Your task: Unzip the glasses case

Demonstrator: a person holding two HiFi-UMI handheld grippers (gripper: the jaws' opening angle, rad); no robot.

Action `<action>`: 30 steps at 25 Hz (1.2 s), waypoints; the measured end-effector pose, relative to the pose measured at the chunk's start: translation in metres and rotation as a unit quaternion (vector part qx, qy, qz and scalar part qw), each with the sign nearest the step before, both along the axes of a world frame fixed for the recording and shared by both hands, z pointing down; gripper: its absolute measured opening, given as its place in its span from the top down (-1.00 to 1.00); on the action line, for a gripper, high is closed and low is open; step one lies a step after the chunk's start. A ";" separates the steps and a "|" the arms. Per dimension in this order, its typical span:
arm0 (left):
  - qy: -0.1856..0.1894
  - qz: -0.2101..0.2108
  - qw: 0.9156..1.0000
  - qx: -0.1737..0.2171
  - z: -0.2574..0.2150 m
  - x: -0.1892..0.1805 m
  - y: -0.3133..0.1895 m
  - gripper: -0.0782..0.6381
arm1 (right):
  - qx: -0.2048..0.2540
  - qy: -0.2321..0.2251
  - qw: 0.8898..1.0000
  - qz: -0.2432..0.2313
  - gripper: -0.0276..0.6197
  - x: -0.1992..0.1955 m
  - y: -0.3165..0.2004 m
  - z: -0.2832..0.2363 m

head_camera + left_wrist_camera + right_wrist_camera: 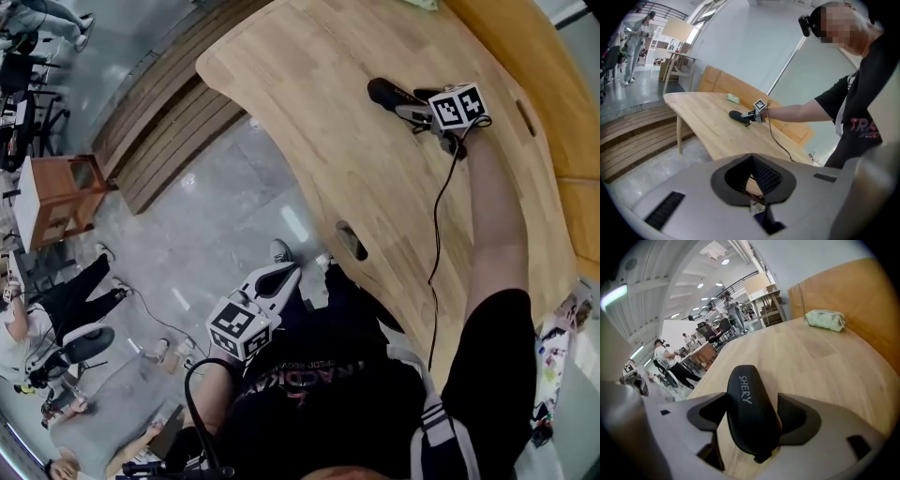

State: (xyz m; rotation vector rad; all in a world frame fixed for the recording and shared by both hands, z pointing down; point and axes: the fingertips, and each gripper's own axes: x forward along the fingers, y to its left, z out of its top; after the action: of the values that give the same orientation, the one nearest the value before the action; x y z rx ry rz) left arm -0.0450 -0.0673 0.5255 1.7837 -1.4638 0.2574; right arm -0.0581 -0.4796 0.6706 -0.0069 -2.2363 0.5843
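The black glasses case [386, 94] lies zipped on the wooden table [309, 122]. In the right gripper view the case [751, 408] sits lengthwise between the two pads, marked "SHERY", with a narrow gap to the right pad. My right gripper [405, 105] is open around its near end. The left gripper [281, 277] hangs off the table's edge, beside the person's body and over the floor, jaws shut on nothing. From the left gripper view its shut jaws [752, 176] point toward the distant case [737, 115] and the right gripper [751, 116].
A pale green pouch [826, 318] lies farther back on the table near a wooden panel. A black cable [436, 234] runs from the right gripper along the arm. A cutout [352, 241] sits near the table's front edge. A wooden stool [61, 192] stands on the floor.
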 end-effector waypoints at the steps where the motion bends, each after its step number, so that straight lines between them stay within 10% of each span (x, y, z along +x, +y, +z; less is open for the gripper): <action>1: 0.002 0.001 1.000 0.000 0.001 0.000 -0.001 0.75 | 0.012 0.000 1.000 -0.021 -0.15 -0.002 0.003 0.006; 16: 0.018 0.008 1.000 -0.009 0.006 -0.001 -0.002 0.75 | 0.214 0.088 0.948 -0.219 -0.18 -0.005 0.037 0.030; 30: 0.014 0.029 0.999 0.017 -0.001 -0.008 0.006 0.75 | 0.221 0.025 0.956 -0.189 -0.17 0.015 0.080 -0.014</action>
State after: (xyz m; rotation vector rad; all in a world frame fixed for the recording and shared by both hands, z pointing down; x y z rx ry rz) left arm -0.0528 -0.0615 0.5244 1.8515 -1.4059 0.2387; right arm -0.0435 -0.3995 0.6570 -0.1845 -2.1920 -0.1252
